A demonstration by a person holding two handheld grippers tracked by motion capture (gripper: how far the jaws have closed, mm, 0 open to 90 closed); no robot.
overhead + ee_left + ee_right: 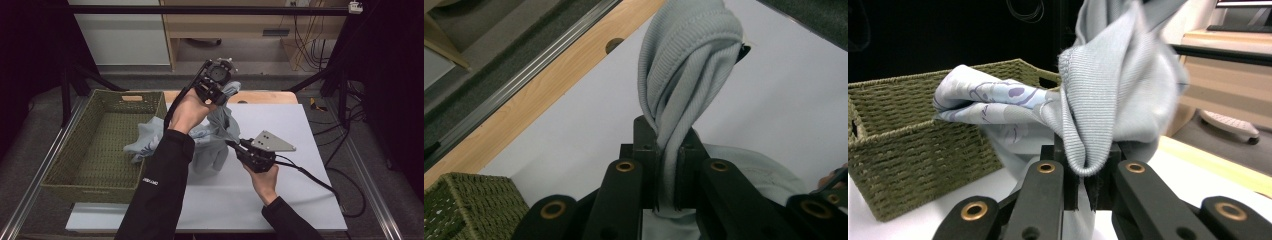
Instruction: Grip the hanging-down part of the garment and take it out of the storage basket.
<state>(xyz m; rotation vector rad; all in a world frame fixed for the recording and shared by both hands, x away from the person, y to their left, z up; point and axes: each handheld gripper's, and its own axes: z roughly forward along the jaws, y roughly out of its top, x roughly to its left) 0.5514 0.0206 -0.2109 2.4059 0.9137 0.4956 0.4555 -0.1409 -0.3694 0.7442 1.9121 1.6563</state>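
We are looking down on a white bench (300,130) with a wooden strip along its far edge. A green woven basket (75,150) is sitting at the left side of it, just beside the white top.

A pale blue-grey garment (212,145) is hanging between our two tools, its lower folds resting on the bench near the basket, and one end is draping over the basket's right rim (that end is showing a purple pattern in the right gripper view).

Our left tool (220,92) is raised above the far part of the bench, and its jaws are clamped together on a ribbed fold of the garment (684,75), which is standing up out of them in the left gripper view.

Our right tool (235,145) is lower and nearer to us, carrying its grey plate on top. Its jaws are also closed on a ribbed edge of the garment (1098,115), with the basket (913,140) lying behind to the left.
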